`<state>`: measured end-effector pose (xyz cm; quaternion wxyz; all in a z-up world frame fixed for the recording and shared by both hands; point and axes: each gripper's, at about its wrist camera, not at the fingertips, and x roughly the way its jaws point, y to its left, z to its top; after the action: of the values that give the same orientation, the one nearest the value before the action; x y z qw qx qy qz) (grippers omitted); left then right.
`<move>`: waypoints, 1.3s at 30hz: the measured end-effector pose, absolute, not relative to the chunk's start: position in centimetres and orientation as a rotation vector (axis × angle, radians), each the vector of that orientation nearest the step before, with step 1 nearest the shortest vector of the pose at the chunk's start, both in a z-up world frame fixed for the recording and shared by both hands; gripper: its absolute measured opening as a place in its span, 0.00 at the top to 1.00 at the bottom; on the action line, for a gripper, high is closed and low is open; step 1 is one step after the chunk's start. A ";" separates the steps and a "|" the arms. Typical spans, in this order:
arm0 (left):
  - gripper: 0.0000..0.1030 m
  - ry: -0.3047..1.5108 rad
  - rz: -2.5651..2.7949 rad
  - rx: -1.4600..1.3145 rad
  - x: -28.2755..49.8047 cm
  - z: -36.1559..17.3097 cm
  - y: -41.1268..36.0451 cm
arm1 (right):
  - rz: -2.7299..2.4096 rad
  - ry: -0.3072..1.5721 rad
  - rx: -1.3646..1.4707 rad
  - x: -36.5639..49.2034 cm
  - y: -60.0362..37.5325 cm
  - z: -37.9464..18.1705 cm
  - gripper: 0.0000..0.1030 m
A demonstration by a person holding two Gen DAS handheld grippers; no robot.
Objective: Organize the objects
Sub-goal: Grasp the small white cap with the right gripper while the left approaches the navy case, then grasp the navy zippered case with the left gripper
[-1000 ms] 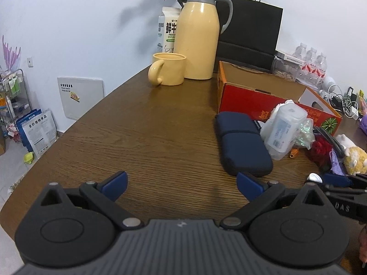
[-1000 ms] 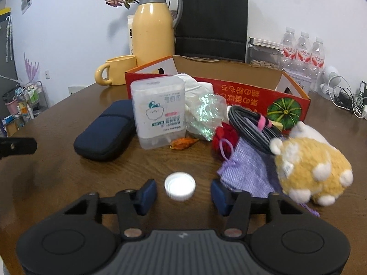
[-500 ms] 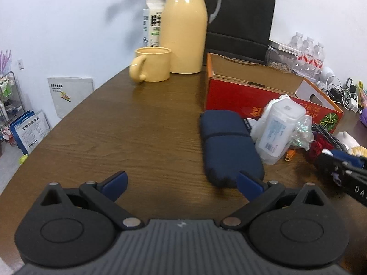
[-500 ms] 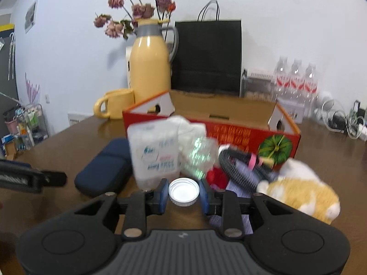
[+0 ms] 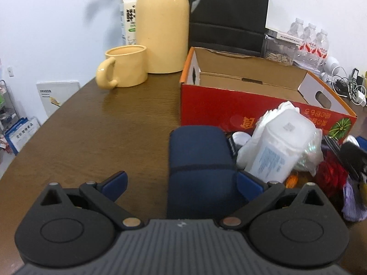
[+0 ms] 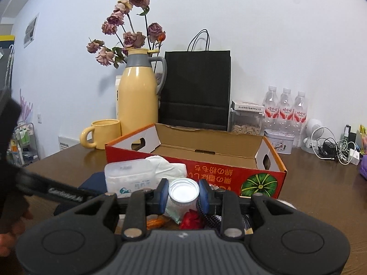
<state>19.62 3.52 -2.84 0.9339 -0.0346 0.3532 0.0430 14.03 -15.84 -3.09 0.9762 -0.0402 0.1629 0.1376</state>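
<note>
My right gripper (image 6: pixel 183 193) is shut on a small white bottle cap (image 6: pixel 183 192) and holds it raised in front of the open red cardboard box (image 6: pixel 263 176). My left gripper (image 5: pixel 181 182) is open, with the near end of a dark blue zip pouch (image 5: pixel 199 158) between its fingers. A clear plastic swab box (image 5: pixel 279 146) leans beside the pouch, in front of the red box (image 5: pixel 220 107). The swab box (image 6: pixel 128 178) also shows in the right wrist view.
A yellow mug (image 5: pixel 126 66), a yellow thermos jug (image 5: pixel 162 27) and a black paper bag (image 6: pixel 197 89) stand behind the box. Water bottles (image 6: pixel 284 110) and cables (image 6: pixel 337 149) are at the far right. A red item (image 6: pixel 192 220) and a black cord lie under the right gripper.
My right gripper closed on the white cap and lifted it off the table toward the box. My left gripper moved forward and right until the blue pouch came between its fingers.
</note>
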 end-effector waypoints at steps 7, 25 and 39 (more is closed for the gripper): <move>0.00 0.731 0.072 -0.121 21.4 -3.9 3.6 | 0.285 0.372 -0.038 14.8 -16.6 -3.7 0.74; 0.00 0.716 0.037 -0.102 20.4 -4.4 4.7 | 0.285 0.364 -0.054 14.5 -16.1 -4.1 0.73; 0.00 0.700 0.031 -0.082 20.8 -4.7 3.7 | 0.289 0.361 -0.052 14.5 -16.1 -4.1 0.73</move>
<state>20.75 3.70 -4.74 0.9385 -0.0404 0.3427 0.0153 14.50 -16.06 -4.09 0.9730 -0.0258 0.1791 0.1433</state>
